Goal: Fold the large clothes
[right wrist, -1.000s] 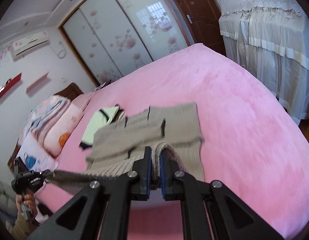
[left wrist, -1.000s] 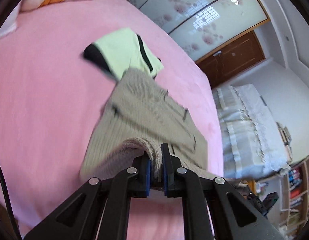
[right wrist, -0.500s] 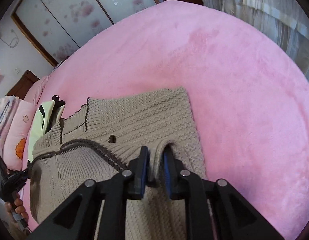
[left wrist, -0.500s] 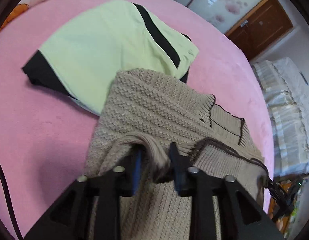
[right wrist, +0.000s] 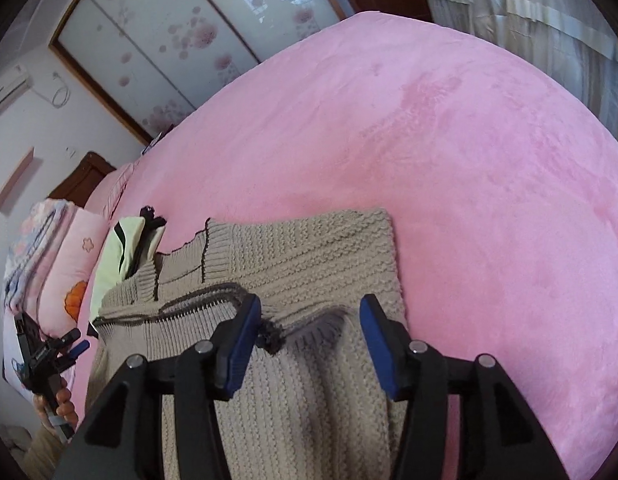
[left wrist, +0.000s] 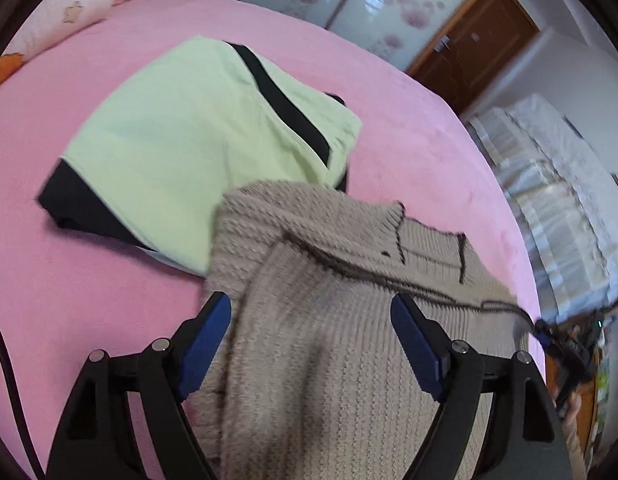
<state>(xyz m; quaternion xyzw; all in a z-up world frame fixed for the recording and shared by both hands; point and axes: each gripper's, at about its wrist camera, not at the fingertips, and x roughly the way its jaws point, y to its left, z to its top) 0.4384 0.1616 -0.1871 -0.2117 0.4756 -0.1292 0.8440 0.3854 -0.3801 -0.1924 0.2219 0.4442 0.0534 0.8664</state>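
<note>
My left gripper (left wrist: pixel 311 322) and right gripper (right wrist: pixel 311 326) fingers just opened wide, gripping nothing, over the folded beige knit sweater (left wrist: pixel 333 360) on the pink bed (right wrist: pixel 469 160).

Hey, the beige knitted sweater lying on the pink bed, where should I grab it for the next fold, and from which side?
Probably the beige sweater by its far straight edge, one corner per gripper, coming from above: it lies flat there. Both the left gripper and the right gripper have just been opening, pads clear of the knit.

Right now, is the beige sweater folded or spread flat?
Folded: the beige sweater lies doubled on the pink bed, its dark-trimmed edge laid across its ribbed body.
</note>
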